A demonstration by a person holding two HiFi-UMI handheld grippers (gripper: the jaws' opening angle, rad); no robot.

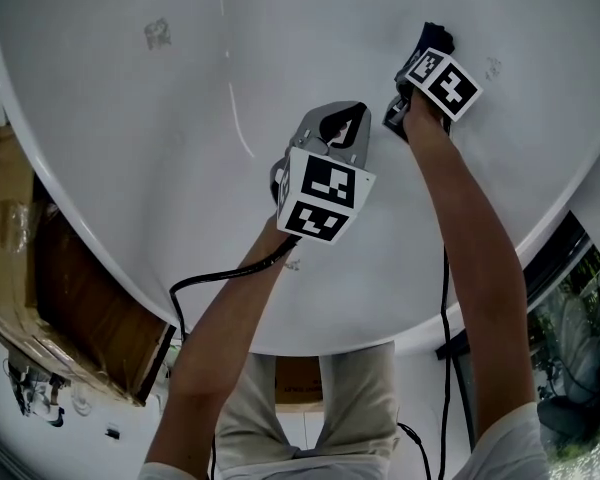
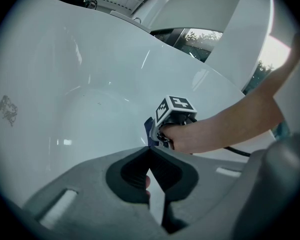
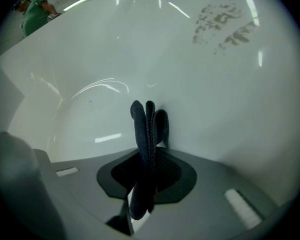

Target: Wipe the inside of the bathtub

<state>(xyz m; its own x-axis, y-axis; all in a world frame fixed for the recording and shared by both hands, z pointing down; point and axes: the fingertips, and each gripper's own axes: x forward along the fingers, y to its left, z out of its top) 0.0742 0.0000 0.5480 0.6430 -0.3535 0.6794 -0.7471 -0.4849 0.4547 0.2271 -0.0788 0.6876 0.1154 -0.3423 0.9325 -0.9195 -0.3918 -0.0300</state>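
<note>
The white bathtub [image 1: 180,168] fills the head view from above. My right gripper [image 1: 429,40] is shut on a folded dark blue cloth [image 3: 148,126], which presses against the tub's inner wall [image 3: 215,99] at the upper right. Grey smudges [image 3: 222,21] mark the wall beyond the cloth. Another smudge [image 1: 157,34] sits on the far left wall. My left gripper [image 1: 342,116] hangs over the tub's middle with its jaws shut on nothing. In the left gripper view, the left gripper [image 2: 150,150] points toward the right gripper [image 2: 151,130] and its cloth.
The tub's rim [image 1: 100,258] curves across the lower left. Outside it lies brown cardboard [image 1: 80,298]. Black cables [image 1: 445,318] trail from both grippers. A window [image 1: 580,298] is at the lower right. A person in green [image 3: 35,11] stands beyond the tub.
</note>
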